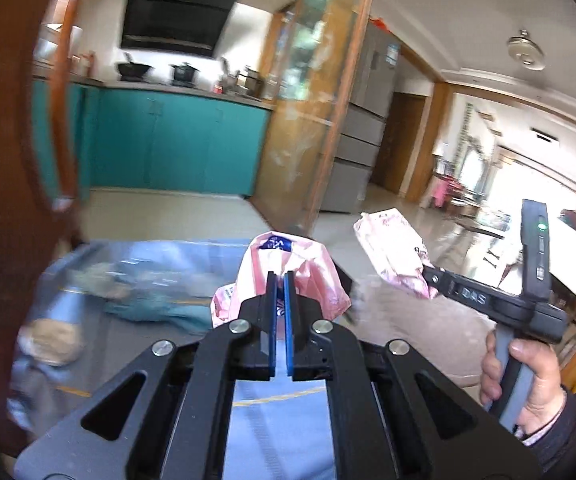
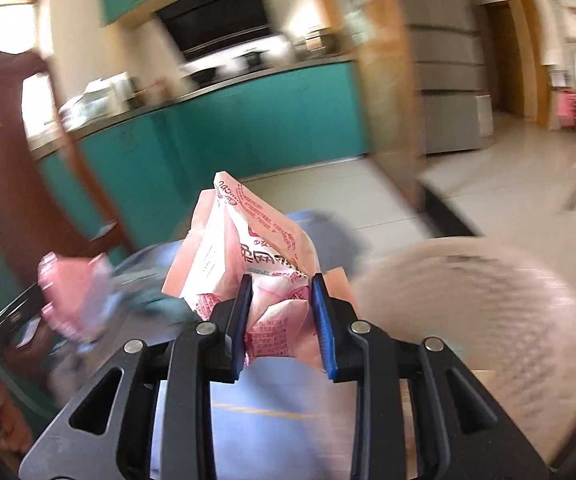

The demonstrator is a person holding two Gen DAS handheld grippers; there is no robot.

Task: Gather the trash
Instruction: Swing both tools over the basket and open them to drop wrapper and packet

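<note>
**Left wrist view: both grippers loaded above the table**

Your left gripper (image 1: 280, 280) is clenched on a pink wrapper (image 1: 288, 268); your right gripper (image 2: 282, 284) grasps a pink printed packet (image 2: 248, 256). Both are held above the blue tablecloth (image 1: 160, 280). Teal cabinets (image 1: 176, 140), a range hood (image 1: 176, 16) and a tiled floor (image 1: 216, 216) lie beyond.

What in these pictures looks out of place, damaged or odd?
Nothing looks spilled or broken. The two pieces of trash are crumpled: the thin pink plastic bag pinched in the left tool, and the pink printed wrapper squeezed out of shape in the right tool. Motion blur hides detail on the blue tablecloth.
</note>
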